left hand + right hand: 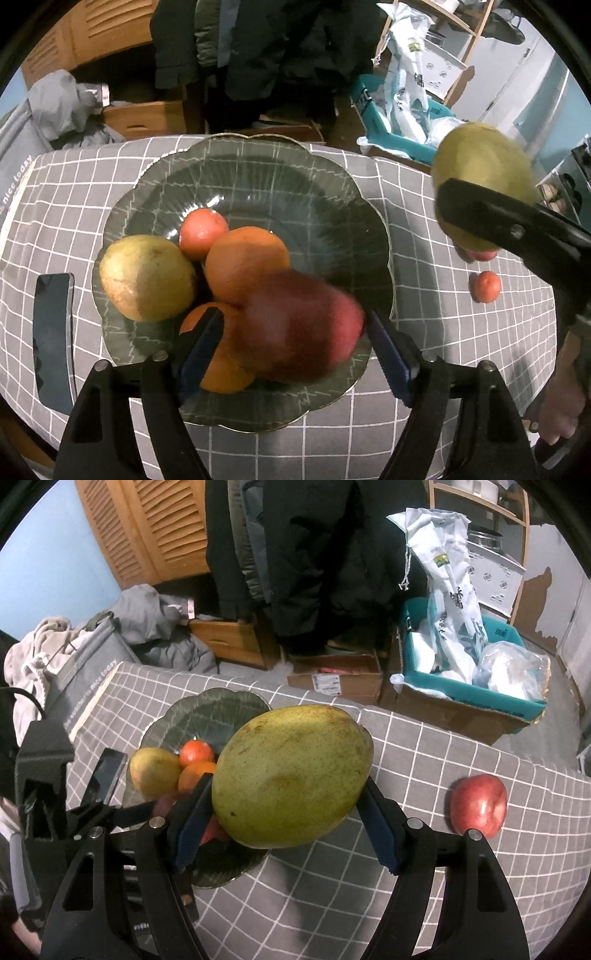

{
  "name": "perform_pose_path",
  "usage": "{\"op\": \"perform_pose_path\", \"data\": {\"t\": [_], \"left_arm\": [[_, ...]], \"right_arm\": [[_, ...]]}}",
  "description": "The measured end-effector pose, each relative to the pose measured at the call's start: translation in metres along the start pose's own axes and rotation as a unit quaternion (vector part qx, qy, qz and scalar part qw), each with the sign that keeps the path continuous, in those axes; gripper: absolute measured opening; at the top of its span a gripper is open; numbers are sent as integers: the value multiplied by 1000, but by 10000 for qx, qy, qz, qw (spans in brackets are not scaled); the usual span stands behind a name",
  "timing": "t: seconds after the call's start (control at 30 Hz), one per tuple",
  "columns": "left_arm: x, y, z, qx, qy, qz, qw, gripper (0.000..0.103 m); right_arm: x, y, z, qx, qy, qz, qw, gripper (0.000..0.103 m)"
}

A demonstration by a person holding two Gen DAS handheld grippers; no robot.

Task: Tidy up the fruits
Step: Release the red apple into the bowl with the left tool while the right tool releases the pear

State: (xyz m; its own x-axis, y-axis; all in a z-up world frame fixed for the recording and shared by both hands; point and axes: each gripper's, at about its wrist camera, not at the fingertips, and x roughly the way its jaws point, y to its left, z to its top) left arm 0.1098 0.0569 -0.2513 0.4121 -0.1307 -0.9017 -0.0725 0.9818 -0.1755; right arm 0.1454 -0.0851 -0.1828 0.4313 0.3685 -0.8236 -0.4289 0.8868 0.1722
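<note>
A dark glass plate on the checked cloth holds a yellow-green pear, a small tangerine, two oranges and a blurred red mango. My left gripper is over the plate's near side with its jaws wide around the red mango; the right pad touches it, the left stands apart. My right gripper is shut on a large green mango and holds it in the air right of the plate; the green mango also shows in the left wrist view.
A red apple and a small tangerine lie on the cloth right of the plate. A dark phone lies left of the plate. Beyond the table's far edge stand cardboard boxes and a teal bin of bags.
</note>
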Motion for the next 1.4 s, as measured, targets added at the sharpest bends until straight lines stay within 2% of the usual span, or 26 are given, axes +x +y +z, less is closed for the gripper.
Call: {"op": "perform_pose_path", "data": {"t": [0.03,0.3,0.7,1.17,1.4], "left_arm": [[-2,0,1,6,-36,19,10000,87],[-13,25,8,-477,-196,-57,9987,87],[-28,87,16,-1409,-523,289,9882,87],[-34,104,13,-1480,-579,542,9858,87],[-38,103,12,-1446,-601,591,9859,87]], "right_arm": [[1,0,1,5,6,-1,10000,75],[11,2,6,21,52,27,10000,75],[47,24,8,-265,396,104,9988,75],[78,40,0,-552,851,54,9948,76],[59,43,13,-608,528,-12,9968,77]]}}
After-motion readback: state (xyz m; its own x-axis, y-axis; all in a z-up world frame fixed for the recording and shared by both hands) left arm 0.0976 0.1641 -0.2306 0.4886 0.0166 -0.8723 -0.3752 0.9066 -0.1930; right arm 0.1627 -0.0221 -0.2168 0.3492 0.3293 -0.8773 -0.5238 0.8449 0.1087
